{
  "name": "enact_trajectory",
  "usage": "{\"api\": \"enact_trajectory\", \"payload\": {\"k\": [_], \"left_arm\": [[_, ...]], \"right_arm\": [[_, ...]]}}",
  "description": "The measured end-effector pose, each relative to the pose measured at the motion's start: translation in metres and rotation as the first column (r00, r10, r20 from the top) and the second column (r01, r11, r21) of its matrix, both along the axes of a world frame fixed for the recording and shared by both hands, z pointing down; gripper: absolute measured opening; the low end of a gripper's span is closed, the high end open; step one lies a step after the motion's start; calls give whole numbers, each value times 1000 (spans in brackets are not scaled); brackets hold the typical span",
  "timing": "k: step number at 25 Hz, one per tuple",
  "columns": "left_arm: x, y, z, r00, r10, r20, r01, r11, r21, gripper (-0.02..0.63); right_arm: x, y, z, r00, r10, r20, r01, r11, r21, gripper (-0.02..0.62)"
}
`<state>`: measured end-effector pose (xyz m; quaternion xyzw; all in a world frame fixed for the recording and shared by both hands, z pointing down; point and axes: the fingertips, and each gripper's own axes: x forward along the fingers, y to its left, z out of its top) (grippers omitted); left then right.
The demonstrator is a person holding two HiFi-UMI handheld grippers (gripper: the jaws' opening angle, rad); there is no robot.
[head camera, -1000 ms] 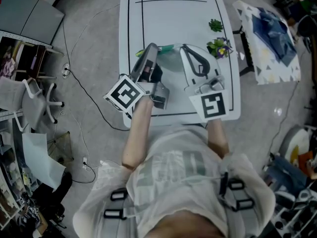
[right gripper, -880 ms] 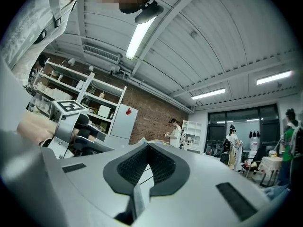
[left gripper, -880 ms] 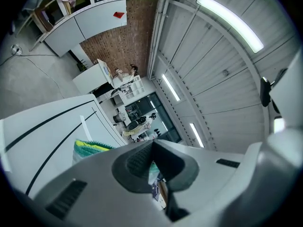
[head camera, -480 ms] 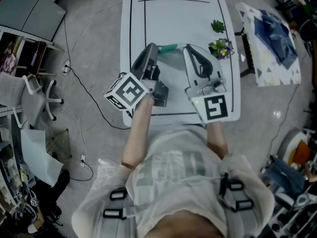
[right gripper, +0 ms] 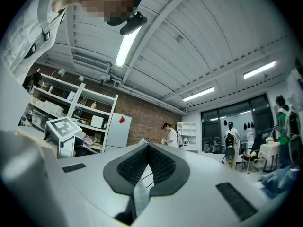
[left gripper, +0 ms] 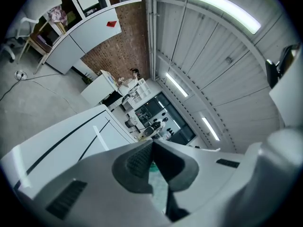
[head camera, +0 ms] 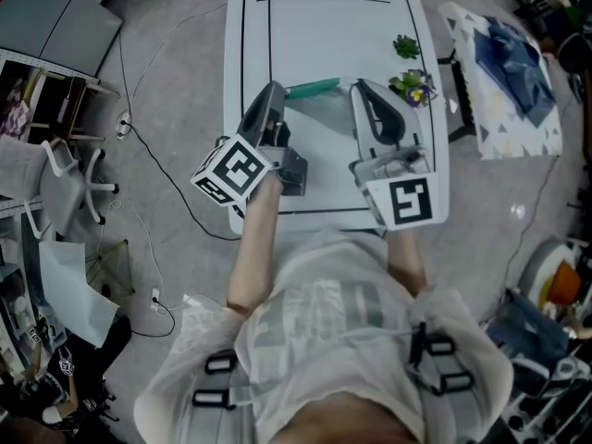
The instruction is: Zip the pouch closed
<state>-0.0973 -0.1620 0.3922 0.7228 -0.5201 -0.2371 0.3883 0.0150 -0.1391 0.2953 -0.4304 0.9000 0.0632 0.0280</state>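
This is a large lab or workshop hall. In the right tool's view a ribbed, arched ceiling [right gripper: 199,32] carries strip lights [right gripper: 125,46]. Below it are a brick wall [right gripper: 142,119], white shelving [right gripper: 66,103] and, at right, a glazed room front [right gripper: 222,126], with people [right gripper: 169,135] standing about. In the head view, bare concrete floor [head camera: 185,128] with a trailing cable [head camera: 153,160] surrounds a white tabletop [head camera: 324,44], with an office chair [head camera: 72,178] at left.

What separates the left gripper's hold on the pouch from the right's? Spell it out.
The left gripper pinches the pouch's green zip band; the right gripper pinches clear film. Left gripper sits at the band's left end, right gripper at its right end. Both are shut.
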Motion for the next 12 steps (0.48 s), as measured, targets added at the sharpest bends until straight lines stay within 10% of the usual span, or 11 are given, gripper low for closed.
{"api": "enact_trajectory", "payload": {"k": [12], "left_arm": [[-18, 1, 9, 999, -45, 30, 45, 999, -15, 6]], "right_arm": [[25, -5, -3, 998, 48, -37, -46, 998, 53, 8]]}}
